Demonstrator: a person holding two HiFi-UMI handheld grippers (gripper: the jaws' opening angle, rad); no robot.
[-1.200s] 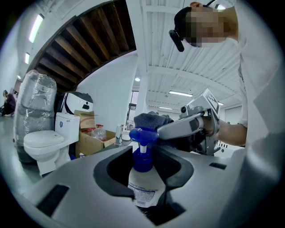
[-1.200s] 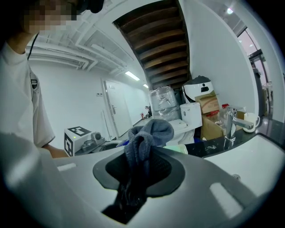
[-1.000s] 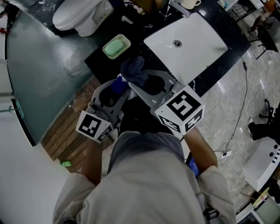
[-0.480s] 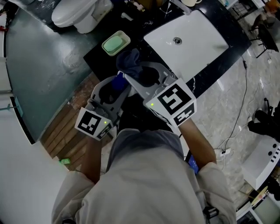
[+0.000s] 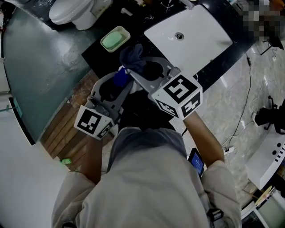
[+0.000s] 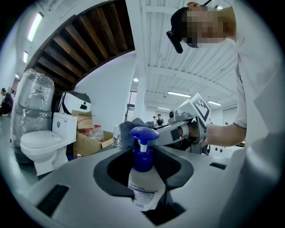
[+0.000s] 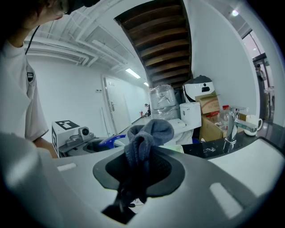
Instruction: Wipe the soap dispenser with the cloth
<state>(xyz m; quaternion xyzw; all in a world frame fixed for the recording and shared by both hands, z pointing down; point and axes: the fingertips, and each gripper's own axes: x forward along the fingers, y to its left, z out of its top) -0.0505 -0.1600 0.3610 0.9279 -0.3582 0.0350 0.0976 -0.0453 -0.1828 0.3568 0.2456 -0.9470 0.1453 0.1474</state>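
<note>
My left gripper (image 5: 116, 84) is shut on the soap dispenser (image 6: 143, 178), a clear bottle with a blue pump head (image 5: 120, 79). It stands upright between the jaws in the left gripper view. Beside it my right gripper (image 5: 136, 67) is shut on the dark blue-grey cloth (image 5: 132, 57), which bunches up out of the jaws (image 7: 147, 136). In the head view the cloth sits right against the pump head, at its far right side. Both grippers are held close to my body, in front of the black counter (image 5: 95, 57).
A white sink basin (image 5: 191, 38) with a tap (image 7: 232, 124) lies at the right of the counter. A green soap dish (image 5: 115, 39) rests at the counter's left end. A white toilet (image 5: 78, 11) stands beyond, with cardboard boxes (image 6: 87, 133) near it.
Both grippers have drifted slightly up and away from my body, toward the counter. The cloth has stayed against the dispenser's pump head.
</note>
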